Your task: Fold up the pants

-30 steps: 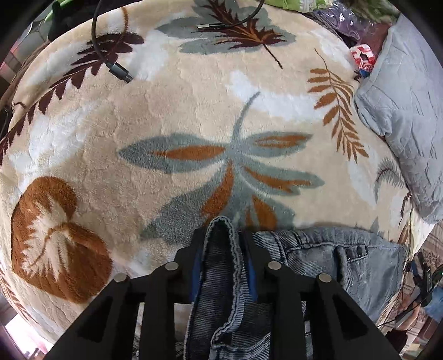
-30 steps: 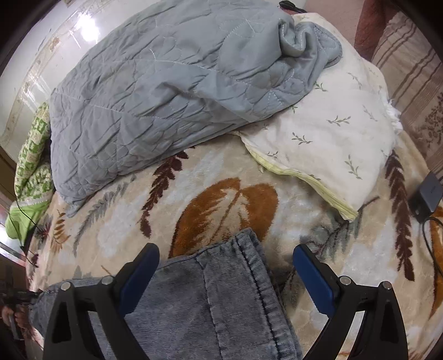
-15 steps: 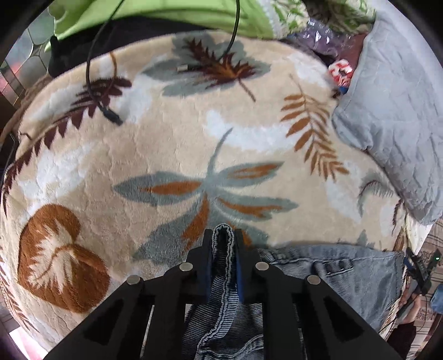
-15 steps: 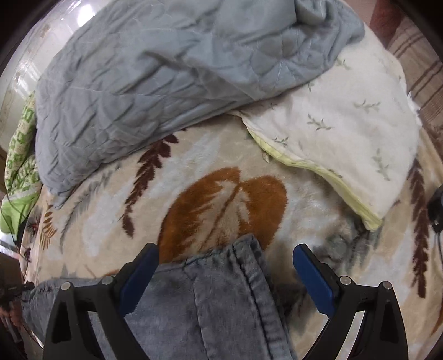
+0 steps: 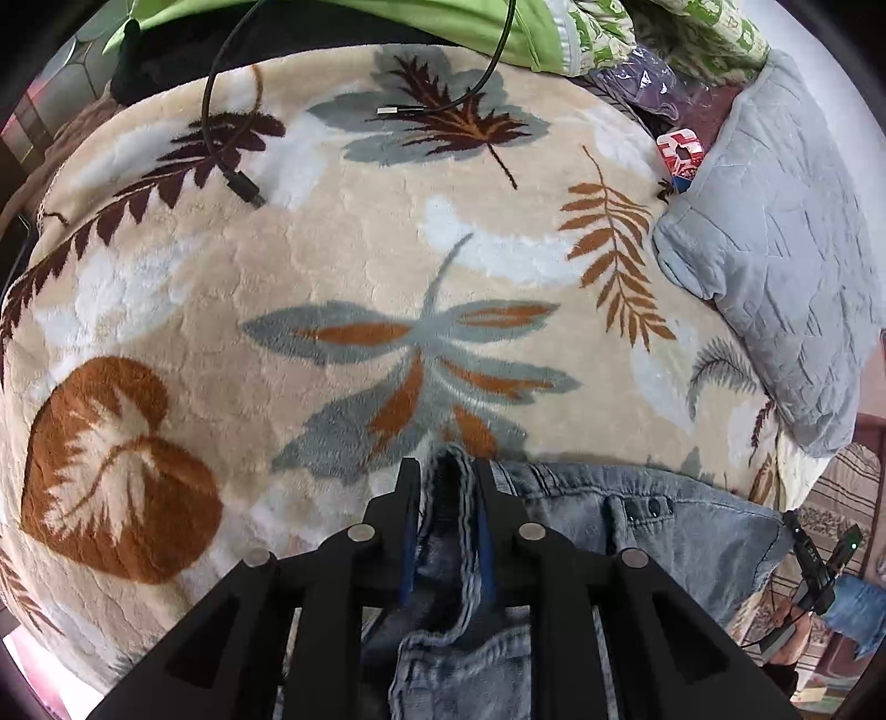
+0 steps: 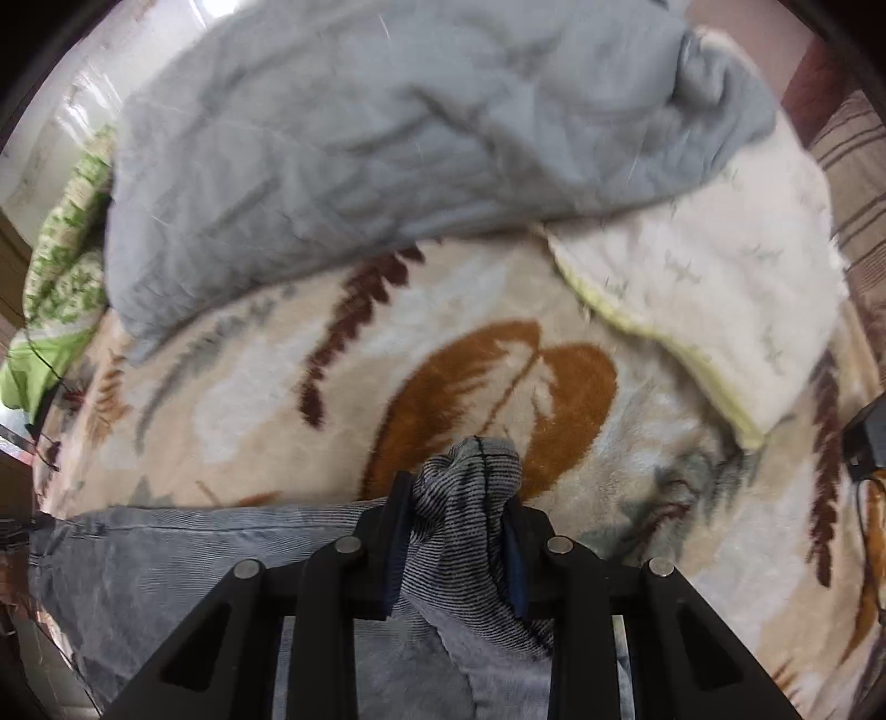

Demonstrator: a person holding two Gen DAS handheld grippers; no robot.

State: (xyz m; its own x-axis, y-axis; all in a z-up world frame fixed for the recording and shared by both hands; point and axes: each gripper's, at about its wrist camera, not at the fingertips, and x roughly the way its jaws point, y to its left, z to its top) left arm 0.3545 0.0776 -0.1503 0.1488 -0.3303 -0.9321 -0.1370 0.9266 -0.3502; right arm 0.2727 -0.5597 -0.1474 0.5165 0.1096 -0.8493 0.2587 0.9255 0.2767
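The pants [image 5: 637,520], faded blue denim, lie across the near edge of a bed covered by a beige blanket [image 5: 343,266] printed with rust, grey and dark brown leaves. In the left wrist view the left claw [image 5: 446,482] pinches a bunched fold of the waistband between its blue-padded fingers [image 5: 408,526]; its jaws are opening slightly, yet the cloth is plainly clamped between them, and the rest of the waistband, with a belt loop and two dark rivets, stretches off to the right along the blanket. In the right wrist view, which is blurred, the right claw [image 6: 457,498] is closing on a gathered lump of the pant leg's end, the fabric bulging up above the fingertips and pressed between the pads, while the leg trails away to the left over the blanket's edge. Beyond the pants, a grey quilt [image 6: 398,138] is heaped at the far side of the bed, partly over a white pillow [image 6: 720,299] with small sprigs and a yellow edge. Two black cables [image 5: 221,133] lie on the far part of the blanket, one ending in a silver plug, and green bedding [image 5: 498,27] sits behind them. A small red and white packet [image 5: 678,149] rests just beside the quilt's corner.
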